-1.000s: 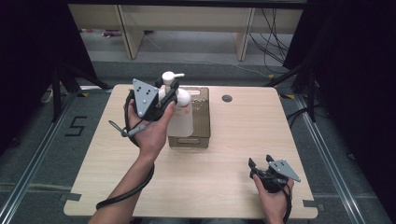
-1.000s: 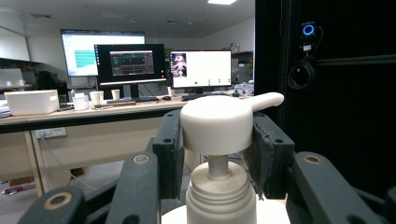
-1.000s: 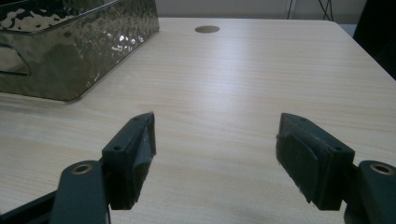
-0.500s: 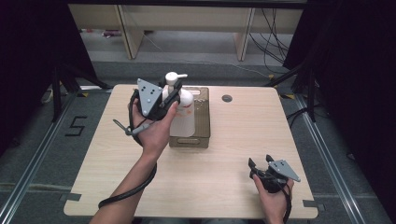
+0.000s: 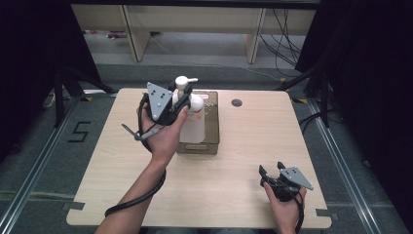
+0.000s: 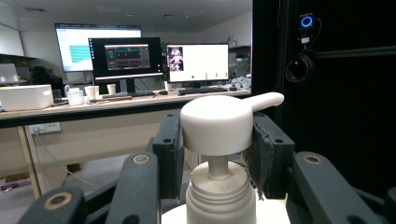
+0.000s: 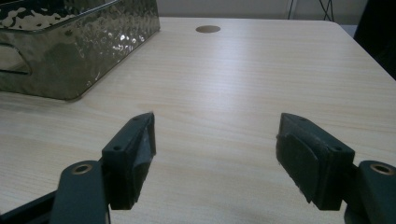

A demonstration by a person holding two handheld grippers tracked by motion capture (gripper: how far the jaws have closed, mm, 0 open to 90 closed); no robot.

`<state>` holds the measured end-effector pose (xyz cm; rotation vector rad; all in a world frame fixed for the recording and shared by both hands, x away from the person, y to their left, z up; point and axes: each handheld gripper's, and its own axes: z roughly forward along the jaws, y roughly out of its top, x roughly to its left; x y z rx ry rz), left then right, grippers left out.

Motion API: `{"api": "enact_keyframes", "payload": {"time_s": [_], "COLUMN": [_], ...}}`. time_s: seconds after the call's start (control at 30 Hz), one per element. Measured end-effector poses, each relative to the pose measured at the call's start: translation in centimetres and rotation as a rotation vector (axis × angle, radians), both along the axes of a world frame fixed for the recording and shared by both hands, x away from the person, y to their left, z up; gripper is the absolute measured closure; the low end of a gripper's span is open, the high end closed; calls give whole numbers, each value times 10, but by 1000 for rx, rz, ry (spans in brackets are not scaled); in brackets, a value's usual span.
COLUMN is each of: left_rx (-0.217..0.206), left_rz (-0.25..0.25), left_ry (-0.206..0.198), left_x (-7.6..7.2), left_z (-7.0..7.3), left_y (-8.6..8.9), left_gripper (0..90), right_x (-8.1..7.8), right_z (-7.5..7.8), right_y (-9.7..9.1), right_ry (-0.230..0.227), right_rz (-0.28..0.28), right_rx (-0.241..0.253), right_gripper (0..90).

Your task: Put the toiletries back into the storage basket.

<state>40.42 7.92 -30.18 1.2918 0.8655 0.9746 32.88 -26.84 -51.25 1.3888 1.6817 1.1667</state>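
Observation:
A white pump bottle point(image 5: 196, 123) stands upright inside the dark patterned tray point(image 5: 213, 132) at the middle back of the table. My left gripper point(image 5: 180, 100) is shut on its pump head point(image 6: 217, 122), one black pad pressing on each side, with the spout pointing right. Whether the bottle's base rests on the tray floor I cannot tell. My right gripper point(image 5: 272, 169) sits low at the table's front right, open, its jaws point(image 7: 215, 149) wide apart over bare wood with nothing between them.
A small round dark hole point(image 5: 236, 103) lies in the tabletop right of the tray, also seen ahead of the right gripper point(image 7: 208, 29). The tray's wall point(image 7: 70, 46) rises at the left of the right gripper view. Shelving and cables stand beyond the table's far edge.
My left hand with the bottle has edged slightly to the right. The right gripper has stayed where it was.

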Motion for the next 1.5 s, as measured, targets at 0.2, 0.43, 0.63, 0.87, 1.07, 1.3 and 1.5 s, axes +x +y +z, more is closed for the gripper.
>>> {"api": "enact_keyframes", "payload": {"time_s": [0.2,0.43,0.63,0.87,1.07,1.3,1.5], "left_rx": [3,7,13,7,11,17,21], "left_rz": [4,9,14,22,26,30,31], "left_ry": [2,5,11,36,37,44,47], "left_x": [2,6,9,12,14,16,17], "left_z": [-1,-3,-6,-11,-13,-15,-17], "left_y": [-2,-2,-2,-3,-4,-4,-4], "left_gripper": [590,590,590,589,590,589,589], "right_x": [0,0,0,0,0,0,0], "right_z": [0,0,0,0,0,0,0], "right_y": [0,0,0,0,0,0,0], "right_ry": [2,0,0,0,-1,-1,0], "right_rz": [1,1,-1,0,0,10,1], "right_rx": [-1,0,1,2,1,2,1], "right_gripper": [295,294,294,293,293,293,292]}}
